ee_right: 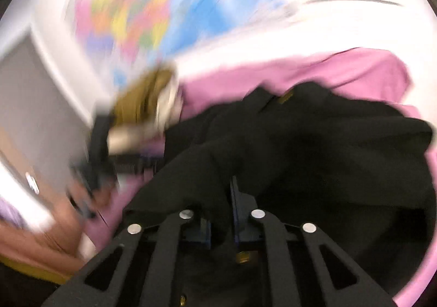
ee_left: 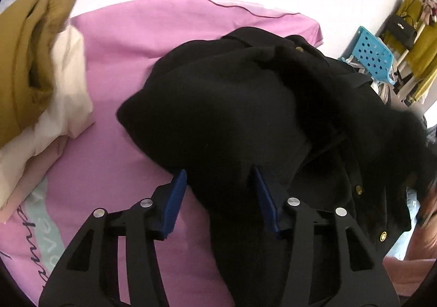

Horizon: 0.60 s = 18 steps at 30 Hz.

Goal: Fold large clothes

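Two claws worked over one black coat (ee_left: 245, 105) with gold buttons (ee_left: 383, 236), which lay bunched on a pink bed sheet (ee_left: 114, 159). The left claw (ee_left: 218, 195) stood spread, its blue pads (ee_left: 174, 197) apart with a fold of the coat lying between them; the left pad rested at the coat's edge, but whether either pad pressed the cloth could not be told. Most of the coat lay ahead of this claw and to its right. To its left, well apart, sat a pile of folded clothes: a mustard-coloured garment (ee_left: 24, 66) on top of a cream one (ee_left: 65, 94). Far ahead to the right stood a blue perforated plastic stool (ee_left: 371, 56).

The right claw (ee_right: 222, 211) was pressed together and pinched a ridge of the black coat (ee_right: 314, 148), which spread ahead of it and to its right over the pink sheet (ee_right: 327, 69). This view was heavily blurred. Ahead to its left, the mustard garment (ee_right: 142, 99) and the other claw's dark frame (ee_right: 101, 159) were only smeared shapes, with a colourful map (ee_right: 142, 12) on the wall beyond.
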### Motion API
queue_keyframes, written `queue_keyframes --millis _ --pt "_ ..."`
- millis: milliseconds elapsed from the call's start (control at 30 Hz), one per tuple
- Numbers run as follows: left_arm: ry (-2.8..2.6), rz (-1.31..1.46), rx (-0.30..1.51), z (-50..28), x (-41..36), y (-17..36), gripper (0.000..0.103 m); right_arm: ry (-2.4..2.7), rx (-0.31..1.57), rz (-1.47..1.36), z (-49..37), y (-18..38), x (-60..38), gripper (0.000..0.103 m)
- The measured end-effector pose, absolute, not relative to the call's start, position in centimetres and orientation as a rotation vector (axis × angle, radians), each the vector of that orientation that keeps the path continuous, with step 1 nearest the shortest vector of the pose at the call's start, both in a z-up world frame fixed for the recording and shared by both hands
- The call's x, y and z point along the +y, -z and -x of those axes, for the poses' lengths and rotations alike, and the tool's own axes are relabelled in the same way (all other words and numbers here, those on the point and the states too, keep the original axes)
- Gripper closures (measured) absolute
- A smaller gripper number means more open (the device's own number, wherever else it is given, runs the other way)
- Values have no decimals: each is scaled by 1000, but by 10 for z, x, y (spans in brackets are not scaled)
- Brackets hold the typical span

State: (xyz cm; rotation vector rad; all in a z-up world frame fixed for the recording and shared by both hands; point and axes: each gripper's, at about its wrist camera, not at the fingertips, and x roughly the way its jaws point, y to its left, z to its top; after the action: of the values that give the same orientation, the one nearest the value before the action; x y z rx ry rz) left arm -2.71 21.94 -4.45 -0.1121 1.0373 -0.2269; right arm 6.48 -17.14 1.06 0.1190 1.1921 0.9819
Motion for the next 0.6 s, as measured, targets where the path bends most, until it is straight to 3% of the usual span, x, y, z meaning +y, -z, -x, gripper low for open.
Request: queue_keyframes --millis 67,167,233,367,500,600 --pt "225 132 1042 30 229 46 52 -892 1170 -226 -95 -18 -207 97" --pt "199 156 1062 29 241 53 49 -762 1231 -262 -130 1 -242 81" --pt "175 166 1071 28 246 56 48 -615 1328 -303 -150 31 -265 48" --pt "166 190 1069 33 251 56 47 -565 1378 -401 -152 56 -278 49" --pt "170 155 1037 40 244 48 41 -653 1264 -336 -131 32 -276 29" --pt "167 130 1016 41 236 41 40 -723 1224 -121 -105 18 -253 26"
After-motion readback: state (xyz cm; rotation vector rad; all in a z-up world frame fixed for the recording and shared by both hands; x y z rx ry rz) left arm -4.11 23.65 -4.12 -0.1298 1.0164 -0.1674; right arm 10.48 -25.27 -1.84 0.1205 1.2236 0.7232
